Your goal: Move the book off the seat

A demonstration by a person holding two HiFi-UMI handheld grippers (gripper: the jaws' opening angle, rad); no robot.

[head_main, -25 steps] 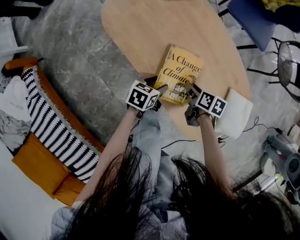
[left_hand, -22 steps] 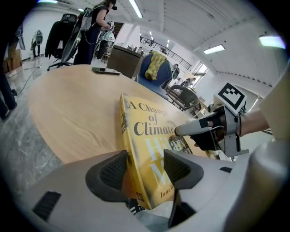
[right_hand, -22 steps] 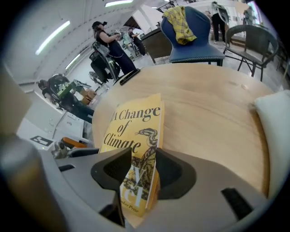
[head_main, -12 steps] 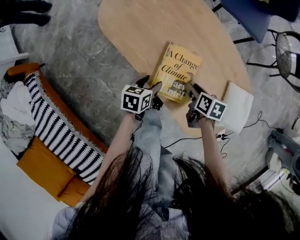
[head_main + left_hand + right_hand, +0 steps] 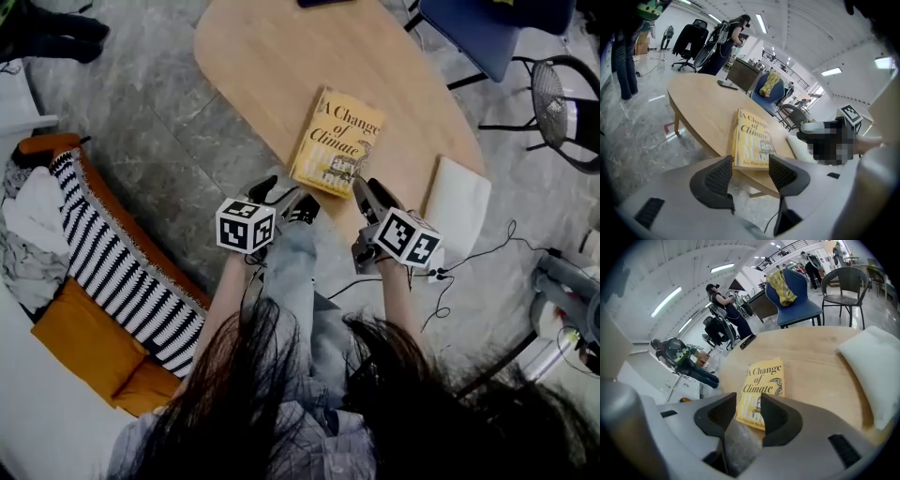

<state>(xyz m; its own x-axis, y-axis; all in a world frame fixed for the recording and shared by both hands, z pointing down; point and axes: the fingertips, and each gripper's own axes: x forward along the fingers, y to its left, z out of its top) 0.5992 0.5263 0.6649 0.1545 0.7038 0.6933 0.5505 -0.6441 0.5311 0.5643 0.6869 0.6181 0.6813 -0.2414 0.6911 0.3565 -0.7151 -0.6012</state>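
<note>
Now the yellow book lies flat on the wooden table.

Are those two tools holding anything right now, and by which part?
Nothing. The left tool and right tool are open and empty; the book lies on the table.

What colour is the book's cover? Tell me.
Yellow, with black lettering on the book; clearest in the right gripper view.

Grey marble floor throughout; oval wooden table top centre, orange sofa lower left, blue chair upper right.
</note>
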